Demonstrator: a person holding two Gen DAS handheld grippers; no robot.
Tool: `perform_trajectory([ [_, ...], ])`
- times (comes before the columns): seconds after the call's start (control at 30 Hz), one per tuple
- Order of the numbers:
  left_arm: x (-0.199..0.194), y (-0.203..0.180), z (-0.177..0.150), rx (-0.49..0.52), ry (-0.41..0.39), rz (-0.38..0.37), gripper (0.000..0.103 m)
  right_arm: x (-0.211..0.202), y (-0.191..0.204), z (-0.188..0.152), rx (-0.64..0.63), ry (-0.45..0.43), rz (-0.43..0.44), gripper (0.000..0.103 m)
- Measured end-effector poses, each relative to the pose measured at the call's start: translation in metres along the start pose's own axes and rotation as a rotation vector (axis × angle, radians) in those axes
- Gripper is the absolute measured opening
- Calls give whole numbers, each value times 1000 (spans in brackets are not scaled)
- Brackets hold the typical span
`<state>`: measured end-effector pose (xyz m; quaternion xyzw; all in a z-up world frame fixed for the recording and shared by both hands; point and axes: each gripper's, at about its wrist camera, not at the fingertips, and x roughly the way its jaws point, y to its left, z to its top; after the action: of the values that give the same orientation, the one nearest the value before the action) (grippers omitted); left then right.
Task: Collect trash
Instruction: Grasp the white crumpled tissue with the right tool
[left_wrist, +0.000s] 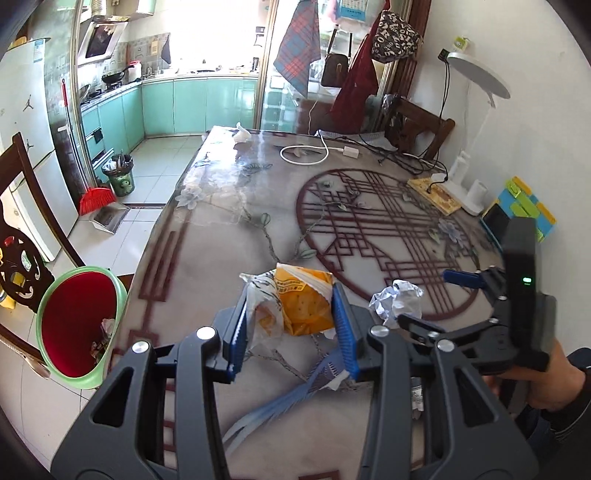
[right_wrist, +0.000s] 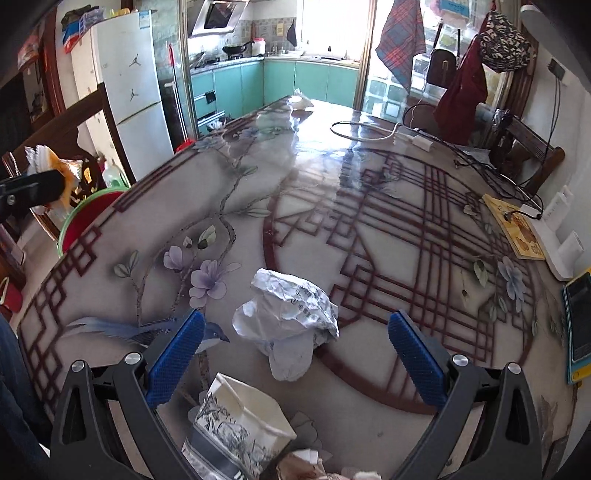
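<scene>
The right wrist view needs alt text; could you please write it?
The open right gripper hovers over a crumpled white paper wrapper on the patterned glossy table, with a printed white paper cup nearer the camera.

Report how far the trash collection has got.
Done: some scraps already lie in the red bin. In hand: the left gripper is shut on the yellow snack wrapper. Left: the crumpled paper under the open right gripper, the paper cup, and a far tissue.
</scene>
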<state>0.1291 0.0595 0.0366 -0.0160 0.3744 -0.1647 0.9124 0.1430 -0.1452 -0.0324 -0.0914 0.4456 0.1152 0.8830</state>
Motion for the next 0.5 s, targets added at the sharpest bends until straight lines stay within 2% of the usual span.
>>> perform_trajectory([
  [0.17,-4,-1,1,9,-19,-9,40,28,3,9,-36,90,-13,96],
  [0.27,-5,0,2,8,-25,-13,40,36,3,9,-28,120,-6,90],
  [0.37,-6,2,0,4,-26,-12,40,43,2,8,-20,152,-7,69],
  [0.4,-6,3,0,1,-26,-13,40,46,0,7,-8,167,-2,56],
  [0.43,-7,3,0,0,-26,-13,40,46,-1,7,0,171,-1,52],
  [0.5,-7,3,1,-2,-29,-13,40,44,-1,6,1,166,-1,49],
])
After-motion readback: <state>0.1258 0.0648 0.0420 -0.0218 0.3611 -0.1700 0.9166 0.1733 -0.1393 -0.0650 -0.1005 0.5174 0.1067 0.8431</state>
